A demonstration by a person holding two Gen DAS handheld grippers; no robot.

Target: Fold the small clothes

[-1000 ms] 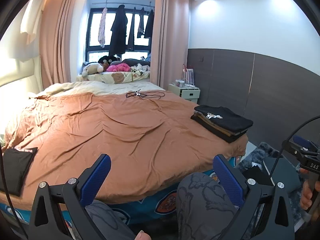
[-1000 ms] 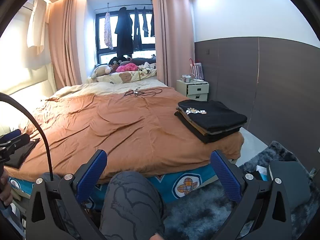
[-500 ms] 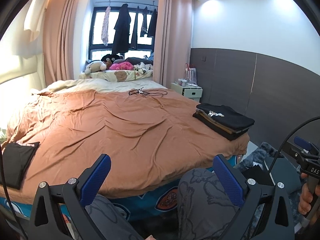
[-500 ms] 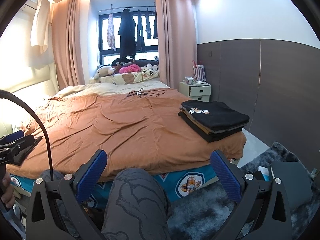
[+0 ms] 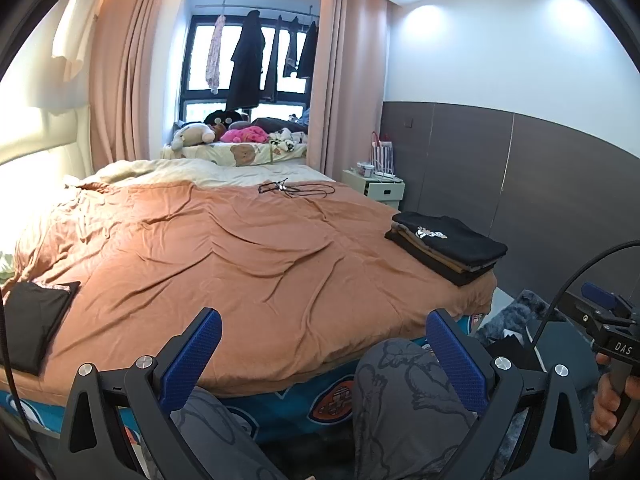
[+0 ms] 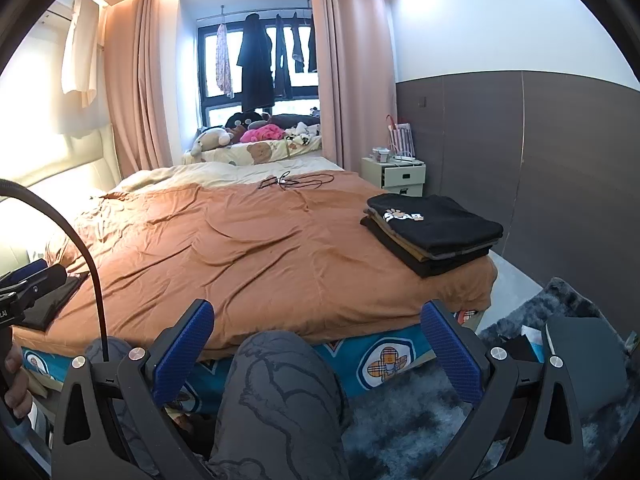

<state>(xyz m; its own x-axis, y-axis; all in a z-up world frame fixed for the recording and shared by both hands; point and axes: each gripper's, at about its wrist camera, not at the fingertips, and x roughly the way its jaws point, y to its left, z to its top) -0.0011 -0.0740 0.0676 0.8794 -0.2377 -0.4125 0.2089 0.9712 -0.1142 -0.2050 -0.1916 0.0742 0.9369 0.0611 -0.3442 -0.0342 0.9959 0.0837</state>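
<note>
From the left wrist view, the left hand-held gripper (image 5: 323,354) with blue ribbed pads is spread wide and grasps nothing, hanging over the person's grey patterned trouser knees (image 5: 404,392) at the foot of the bed. The wide bed covered in a rumpled orange-brown duvet (image 5: 240,264) fills the middle. A stack of folded small clothes, black on top with a small white print (image 5: 444,246), sits on the bed's right near corner. A flat black folded cloth (image 5: 34,320) lies at the left edge of the bed. A tangle of thin black cable (image 5: 296,189) rests at the far end of the duvet. At the right edge a hand (image 5: 610,404) grips the handle of the other tool.

From the right wrist view, the right hand-held gripper (image 6: 317,350) is likewise released, empty, above one knee. The stack of folded clothes lies ahead to the right near the bed's corner, and a shaggy grey-blue rug (image 6: 400,420) covers the floor below.
</note>
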